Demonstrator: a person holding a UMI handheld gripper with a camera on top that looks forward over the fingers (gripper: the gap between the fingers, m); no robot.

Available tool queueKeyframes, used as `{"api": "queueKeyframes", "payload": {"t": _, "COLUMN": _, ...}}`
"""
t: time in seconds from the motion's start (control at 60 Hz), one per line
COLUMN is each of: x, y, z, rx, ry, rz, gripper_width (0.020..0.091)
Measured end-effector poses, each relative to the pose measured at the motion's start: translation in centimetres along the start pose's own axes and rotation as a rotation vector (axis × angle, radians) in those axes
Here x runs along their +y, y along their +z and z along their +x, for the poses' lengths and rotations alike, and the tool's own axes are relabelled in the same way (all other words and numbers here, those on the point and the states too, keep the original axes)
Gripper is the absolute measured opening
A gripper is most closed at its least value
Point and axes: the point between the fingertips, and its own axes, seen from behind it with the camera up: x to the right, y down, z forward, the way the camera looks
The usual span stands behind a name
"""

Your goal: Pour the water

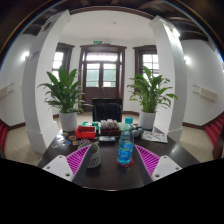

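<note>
A clear blue water bottle (125,147) stands upright on a red coaster (125,161) on the dark table (110,178). To its left sits a low greyish cup (93,156), close by the left finger's pad. My gripper (111,162) is open, its magenta pads (77,160) spread wide. Bottle and cup both stand between the fingers, toward their tips, and neither is pressed. The bottle is nearer the right finger, with a gap to it.
A red box (87,131) and small items lie at the table's far side, with a dark chair (107,108) beyond. Two potted plants (65,95) (152,92) and white pillars flank a glazed door (102,74).
</note>
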Motion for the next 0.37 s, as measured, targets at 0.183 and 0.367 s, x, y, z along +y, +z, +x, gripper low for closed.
{"api": "queueKeyframes", "payload": {"t": 0.183, "x": -0.9, "y": -2.2, "z": -0.6, "rx": -0.032, "ry": 0.018, "rz": 0.025, "gripper_width": 0.0847}}
{"api": "queueKeyframes", "payload": {"t": 0.367, "x": -1.2, "y": -2.8, "z": -0.6, "rx": -0.036, "ry": 0.016, "rz": 0.035, "gripper_width": 0.0848}}
